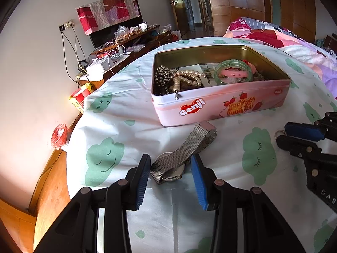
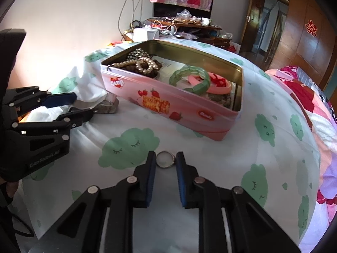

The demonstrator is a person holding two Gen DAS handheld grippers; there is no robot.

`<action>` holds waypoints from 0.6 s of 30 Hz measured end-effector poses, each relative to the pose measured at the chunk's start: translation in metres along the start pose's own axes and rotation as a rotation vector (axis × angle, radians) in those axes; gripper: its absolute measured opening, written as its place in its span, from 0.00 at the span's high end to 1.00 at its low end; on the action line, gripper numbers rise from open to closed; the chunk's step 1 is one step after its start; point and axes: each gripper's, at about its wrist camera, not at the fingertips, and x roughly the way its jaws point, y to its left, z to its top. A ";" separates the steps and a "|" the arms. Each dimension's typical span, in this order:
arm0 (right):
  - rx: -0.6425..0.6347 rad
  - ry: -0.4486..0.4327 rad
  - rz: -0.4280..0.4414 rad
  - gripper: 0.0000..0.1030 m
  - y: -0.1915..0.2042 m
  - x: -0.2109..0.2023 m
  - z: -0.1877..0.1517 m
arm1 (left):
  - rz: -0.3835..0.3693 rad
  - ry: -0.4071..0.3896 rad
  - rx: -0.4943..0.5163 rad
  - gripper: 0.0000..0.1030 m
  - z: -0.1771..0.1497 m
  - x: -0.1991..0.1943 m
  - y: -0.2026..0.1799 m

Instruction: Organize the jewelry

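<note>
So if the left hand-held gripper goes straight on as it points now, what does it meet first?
The mesh-strap watch lying on the bedsheet, already between the open fingers of the left hand-held gripper. Beyond it is probably the pink tin.

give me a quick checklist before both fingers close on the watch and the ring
1. Watch between the left gripper fingers: ok, the case and mesh strap lie in the gap.
2. Left fingers open wide enough: ok, gaps show on both sides of the watch.
3. Ring between the right gripper fingers: ok, it sits at the fingertips.
4. Right fingers already touching the ring: cannot tell, they stand very close.
5. Tin open to receive items: ok, no lid on it, with the green bangle and pearl beads inside.
6. Strap free of the tin: cannot tell, its far end lies right by the tin's wall.
</note>
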 end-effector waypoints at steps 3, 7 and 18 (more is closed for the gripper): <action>0.015 -0.008 -0.010 0.94 -0.002 -0.002 0.000 | -0.021 0.001 -0.007 0.60 0.000 -0.001 0.000; 0.022 0.003 -0.005 0.94 -0.003 -0.002 -0.001 | -0.045 0.000 -0.010 0.61 -0.001 -0.004 0.000; 0.080 -0.011 -0.013 0.94 -0.016 -0.010 -0.006 | -0.061 -0.020 -0.015 0.61 0.000 -0.014 -0.001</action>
